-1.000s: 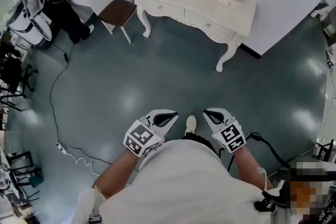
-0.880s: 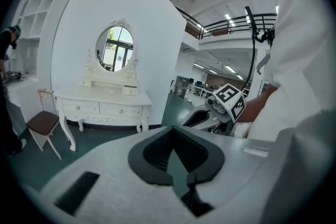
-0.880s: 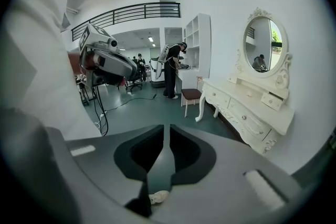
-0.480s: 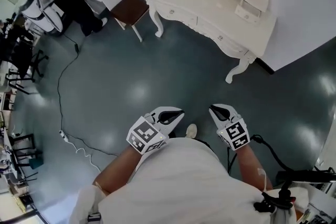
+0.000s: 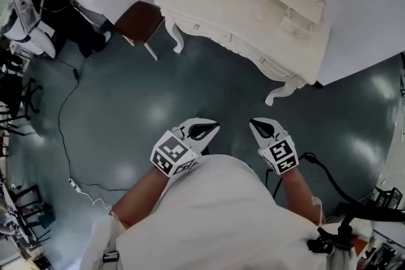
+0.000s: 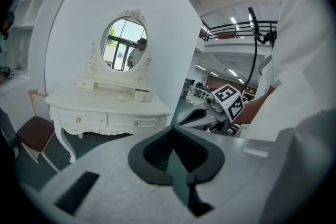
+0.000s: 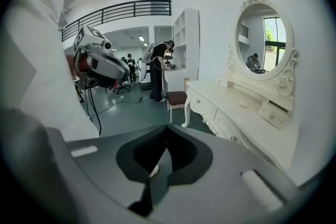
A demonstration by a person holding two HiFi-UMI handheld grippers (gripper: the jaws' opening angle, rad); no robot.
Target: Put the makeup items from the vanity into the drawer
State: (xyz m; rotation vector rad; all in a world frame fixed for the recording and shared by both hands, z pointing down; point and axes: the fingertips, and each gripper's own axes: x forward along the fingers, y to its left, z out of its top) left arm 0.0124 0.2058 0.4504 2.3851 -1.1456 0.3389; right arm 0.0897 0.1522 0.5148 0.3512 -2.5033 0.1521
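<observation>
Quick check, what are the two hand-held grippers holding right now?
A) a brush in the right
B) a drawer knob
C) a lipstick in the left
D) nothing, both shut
D: the left hand-held gripper and right hand-held gripper both have jaws together on nothing, over the floor short of the vanity.

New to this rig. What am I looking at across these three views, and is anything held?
No robot: a person wears a head camera and holds a two-jaw gripper in each hand. The head view looks down on the left gripper and right gripper, each with a marker cube. The other two views ride on the grippers and look along their jaws. Both pairs of jaws are together, holding nothing. Ahead stands a white vanity with an oval mirror, front drawers shut; anything on top is too small to tell.
</observation>
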